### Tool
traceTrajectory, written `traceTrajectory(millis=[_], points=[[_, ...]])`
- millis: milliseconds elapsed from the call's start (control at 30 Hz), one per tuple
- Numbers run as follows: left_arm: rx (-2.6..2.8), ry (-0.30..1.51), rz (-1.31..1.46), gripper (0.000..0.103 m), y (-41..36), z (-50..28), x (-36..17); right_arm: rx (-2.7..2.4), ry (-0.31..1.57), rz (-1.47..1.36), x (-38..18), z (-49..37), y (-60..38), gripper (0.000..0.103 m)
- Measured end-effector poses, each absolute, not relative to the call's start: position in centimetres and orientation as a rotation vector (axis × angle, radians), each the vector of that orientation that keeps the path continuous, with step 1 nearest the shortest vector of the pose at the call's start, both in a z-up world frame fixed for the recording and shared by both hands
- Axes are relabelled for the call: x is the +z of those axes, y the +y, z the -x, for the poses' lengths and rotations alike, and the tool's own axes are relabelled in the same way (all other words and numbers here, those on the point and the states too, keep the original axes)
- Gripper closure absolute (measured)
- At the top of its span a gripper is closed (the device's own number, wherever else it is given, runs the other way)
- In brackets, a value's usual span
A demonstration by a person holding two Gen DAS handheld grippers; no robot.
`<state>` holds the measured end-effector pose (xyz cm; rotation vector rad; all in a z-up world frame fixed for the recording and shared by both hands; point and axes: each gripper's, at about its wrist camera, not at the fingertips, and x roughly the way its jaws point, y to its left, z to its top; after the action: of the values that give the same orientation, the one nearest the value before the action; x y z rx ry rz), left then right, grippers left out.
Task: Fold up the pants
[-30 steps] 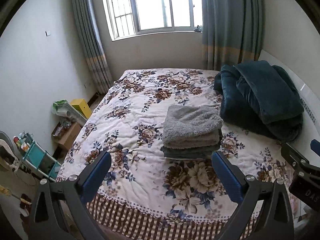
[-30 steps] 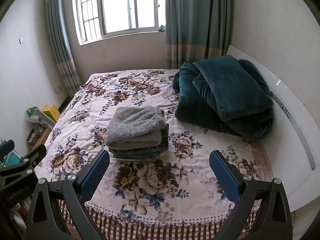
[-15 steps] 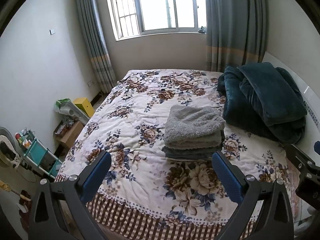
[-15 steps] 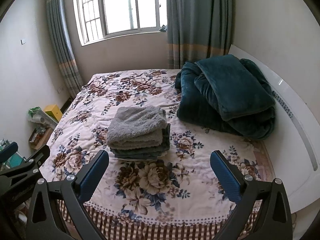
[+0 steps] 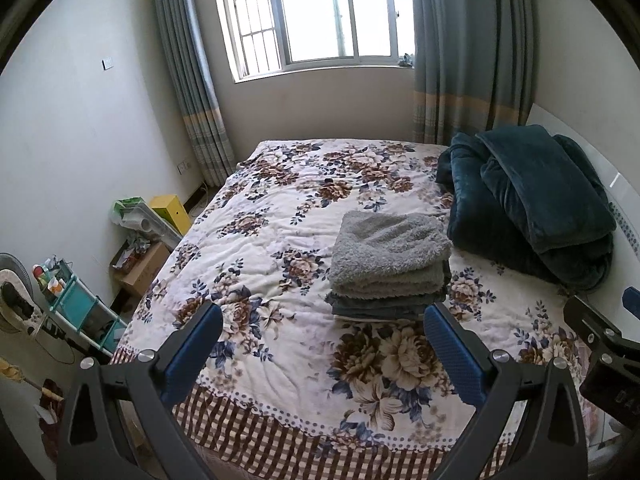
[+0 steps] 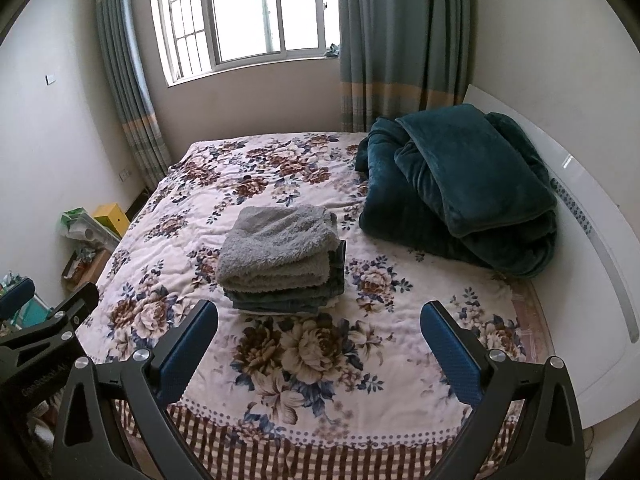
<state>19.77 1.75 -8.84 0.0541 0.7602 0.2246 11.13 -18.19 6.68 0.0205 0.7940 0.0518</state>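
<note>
Left gripper (image 5: 322, 350) and right gripper (image 6: 318, 344) both held above the near edge of the bed (image 6: 304, 364), jaws spread wide, nothing between the blue pads (image 6: 188, 354). Just beyond them, mid-bed: a folded stack (image 6: 280, 264), fuzzy grey pants (image 5: 388, 250) on top, darker denim (image 6: 288, 300) beneath, edges roughly squared. Far right, a heaped teal blanket (image 6: 460, 188) against the white headboard (image 6: 592, 280). Left on the floor, boxes (image 5: 140, 264) and a teal rack (image 5: 76, 308). Window (image 6: 248, 12) on the far wall.
</note>
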Motion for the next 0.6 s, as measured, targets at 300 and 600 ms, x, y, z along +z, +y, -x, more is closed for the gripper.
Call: traceTrajectory(millis=[300,600], points=[[0.223,0.763,-0.047,0.0,1.7,-19.5,-9.1,0.055,0.796,-0.017,6.0,-10.9,-17.7,0.0],[0.23,0.76,-0.03,0.0,2.1,-19.2,-8.7,0.05,0.788,-0.014,5.6,-10.6,-17.2,0.0]])
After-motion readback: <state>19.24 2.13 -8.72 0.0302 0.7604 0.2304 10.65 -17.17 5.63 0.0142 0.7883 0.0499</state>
